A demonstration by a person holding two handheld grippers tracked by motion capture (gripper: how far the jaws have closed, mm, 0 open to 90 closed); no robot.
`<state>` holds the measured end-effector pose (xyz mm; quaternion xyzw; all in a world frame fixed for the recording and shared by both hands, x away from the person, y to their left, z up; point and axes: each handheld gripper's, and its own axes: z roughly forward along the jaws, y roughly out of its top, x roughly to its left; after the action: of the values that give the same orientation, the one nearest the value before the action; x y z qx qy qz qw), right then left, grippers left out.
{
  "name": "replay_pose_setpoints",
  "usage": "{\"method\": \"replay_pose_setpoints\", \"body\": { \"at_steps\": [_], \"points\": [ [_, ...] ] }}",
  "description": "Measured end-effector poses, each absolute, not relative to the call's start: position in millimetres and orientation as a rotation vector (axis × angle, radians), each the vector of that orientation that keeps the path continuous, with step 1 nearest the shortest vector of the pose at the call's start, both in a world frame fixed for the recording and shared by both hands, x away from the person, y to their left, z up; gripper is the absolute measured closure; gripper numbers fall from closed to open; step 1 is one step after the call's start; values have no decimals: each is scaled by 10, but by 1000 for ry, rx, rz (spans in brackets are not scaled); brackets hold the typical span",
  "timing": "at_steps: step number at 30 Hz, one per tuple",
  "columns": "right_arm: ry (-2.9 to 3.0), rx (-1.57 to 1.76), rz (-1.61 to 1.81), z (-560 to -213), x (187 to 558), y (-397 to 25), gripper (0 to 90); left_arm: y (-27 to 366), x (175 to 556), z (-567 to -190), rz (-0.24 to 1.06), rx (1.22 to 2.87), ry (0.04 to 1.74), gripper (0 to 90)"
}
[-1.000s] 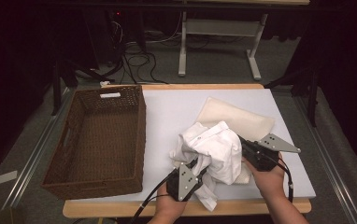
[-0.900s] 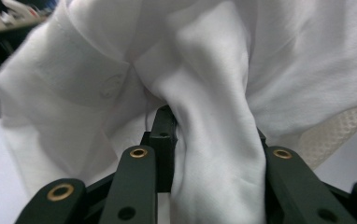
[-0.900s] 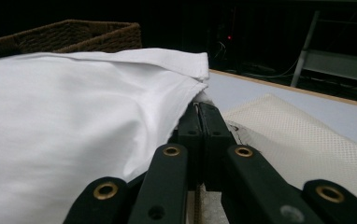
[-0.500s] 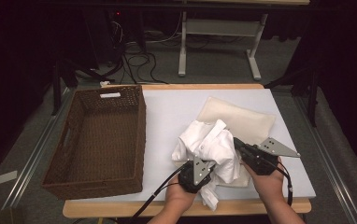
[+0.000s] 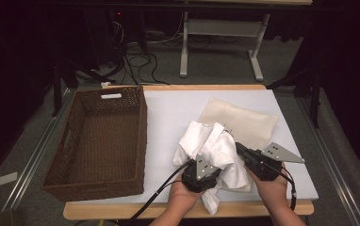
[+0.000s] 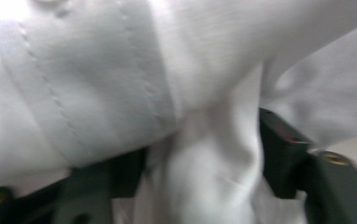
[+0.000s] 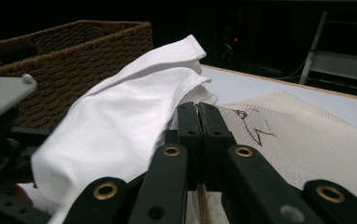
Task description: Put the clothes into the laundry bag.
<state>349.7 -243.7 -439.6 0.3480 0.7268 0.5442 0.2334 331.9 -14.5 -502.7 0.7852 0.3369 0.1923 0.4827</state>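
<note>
A crumpled white cloth [image 5: 214, 150] lies near the table's [image 5: 168, 113] near edge, right of a basket [image 5: 98, 136]. The left gripper [image 6: 200, 158] clamps a fold of it. The right gripper [image 7: 198, 116], jaws pressed together, touches its right side.

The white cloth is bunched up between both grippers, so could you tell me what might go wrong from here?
1. The white cloth overlaps the cream cloth, so lifting could drag it along.
2. The right gripper looks shut at the cloth's edge; its hold may be thin and slip.
3. A corner hangs over the table edge near the left gripper and might snag.
</note>
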Motion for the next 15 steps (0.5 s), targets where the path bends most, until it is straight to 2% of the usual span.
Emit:
{"method": "replay_pose_setpoints", "body": {
  "at_steps": [3, 5, 11, 15],
  "points": [
    [1998, 954, 1495, -4404, 3503, -2441, 897, -108, 3261, -4975, 476, 1903, 815, 273],
    [2000, 956, 1499, -4399, 3507, -2446, 896, -47, 3167, -4905, 494, 1902, 791, 249],
    [1994, 959, 1503, -4387, 3507, -2476, 896, 100, 3034, -4831, 501, 1866, 792, 259],
    [1996, 953, 1499, -4390, 3503, -2482, 896, 265, 3007, -4822, 550, 1850, 824, 266]
  ]
}}
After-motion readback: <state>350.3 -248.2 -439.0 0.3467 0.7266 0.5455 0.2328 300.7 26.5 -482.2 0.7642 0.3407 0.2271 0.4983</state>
